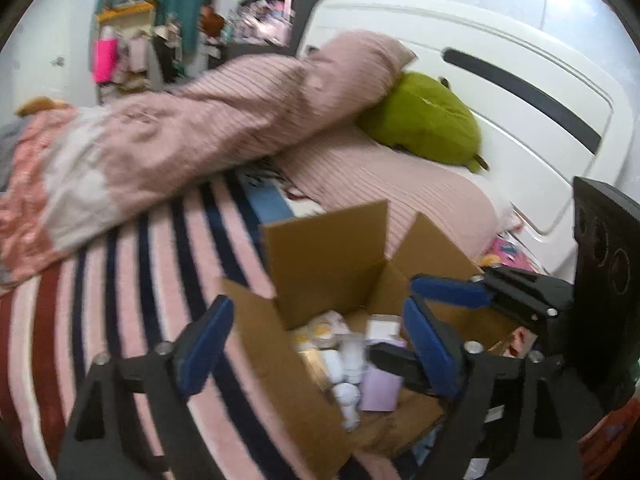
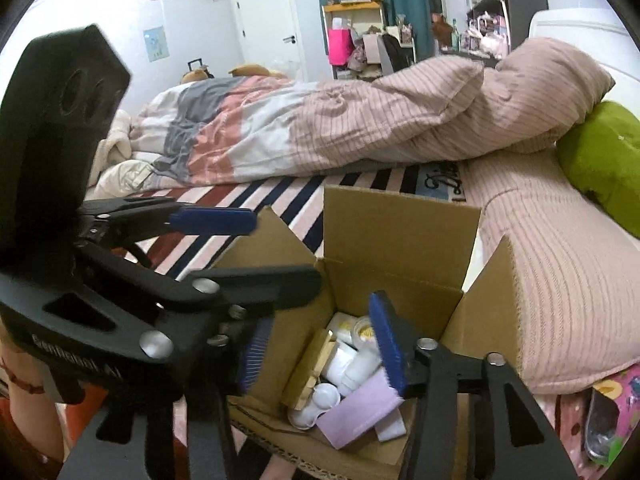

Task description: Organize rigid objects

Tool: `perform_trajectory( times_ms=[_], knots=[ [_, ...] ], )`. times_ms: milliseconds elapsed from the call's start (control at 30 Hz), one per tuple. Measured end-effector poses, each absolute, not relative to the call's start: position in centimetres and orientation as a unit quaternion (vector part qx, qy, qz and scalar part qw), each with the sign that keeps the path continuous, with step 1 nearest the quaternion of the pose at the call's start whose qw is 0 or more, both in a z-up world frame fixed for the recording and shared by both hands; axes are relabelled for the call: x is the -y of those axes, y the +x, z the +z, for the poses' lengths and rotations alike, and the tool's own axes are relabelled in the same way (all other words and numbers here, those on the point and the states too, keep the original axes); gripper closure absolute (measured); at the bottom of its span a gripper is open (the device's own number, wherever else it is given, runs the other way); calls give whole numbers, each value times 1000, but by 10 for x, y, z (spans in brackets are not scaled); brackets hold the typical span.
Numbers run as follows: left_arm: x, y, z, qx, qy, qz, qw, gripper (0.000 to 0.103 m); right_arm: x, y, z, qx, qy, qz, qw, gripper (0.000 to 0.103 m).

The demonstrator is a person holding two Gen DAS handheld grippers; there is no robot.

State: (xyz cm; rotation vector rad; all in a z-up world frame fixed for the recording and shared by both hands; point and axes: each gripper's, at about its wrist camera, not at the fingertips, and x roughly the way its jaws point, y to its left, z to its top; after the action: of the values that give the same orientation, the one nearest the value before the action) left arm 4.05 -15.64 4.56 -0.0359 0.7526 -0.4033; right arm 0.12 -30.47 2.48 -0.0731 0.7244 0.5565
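Observation:
An open cardboard box (image 1: 320, 264) (image 2: 400, 232) sits on the striped blanket. Inside lie several rigid items: white bottles (image 1: 346, 360) (image 2: 352, 360), a lilac box (image 1: 380, 392) (image 2: 360, 404), a wooden-edged piece (image 2: 310, 372). My left gripper (image 1: 316, 348) is open and empty, its blue pads astride the box's near-left wall. My right gripper (image 2: 320, 352) is open and empty above the box's contents. The right gripper also shows in the left wrist view (image 1: 432, 320), and the left gripper in the right wrist view (image 2: 256, 248).
A striped blanket (image 1: 140, 280) covers the bed. A rumpled pink duvet (image 1: 200, 132) (image 2: 360, 120) lies behind the box. A green plush (image 1: 424, 120) rests by the white headboard (image 1: 520, 80). A pink pillow (image 2: 560, 260) lies right of the box. Cluttered shelves (image 2: 360, 36) stand behind.

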Motion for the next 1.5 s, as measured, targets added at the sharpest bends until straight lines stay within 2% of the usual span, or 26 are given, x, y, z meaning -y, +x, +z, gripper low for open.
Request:
perform_trajectory(
  times_ms=[167,367,767,1500],
  knots=[
    [129,18,56,-335,-16,-131,933,16,303,-15,38,-296,-48,274,913,18],
    [93,-8,64,-313,-40,-75,946,16,294,-36,53,-240,-60,295,923,3],
    [45,-41,61,-299,-59,1,953,15,288,-48,49,-247,-48,307,918,3],
    [36,-44,63,-296,-50,22,954,15,287,-47,46,-256,-39,300,918,3]
  ],
)
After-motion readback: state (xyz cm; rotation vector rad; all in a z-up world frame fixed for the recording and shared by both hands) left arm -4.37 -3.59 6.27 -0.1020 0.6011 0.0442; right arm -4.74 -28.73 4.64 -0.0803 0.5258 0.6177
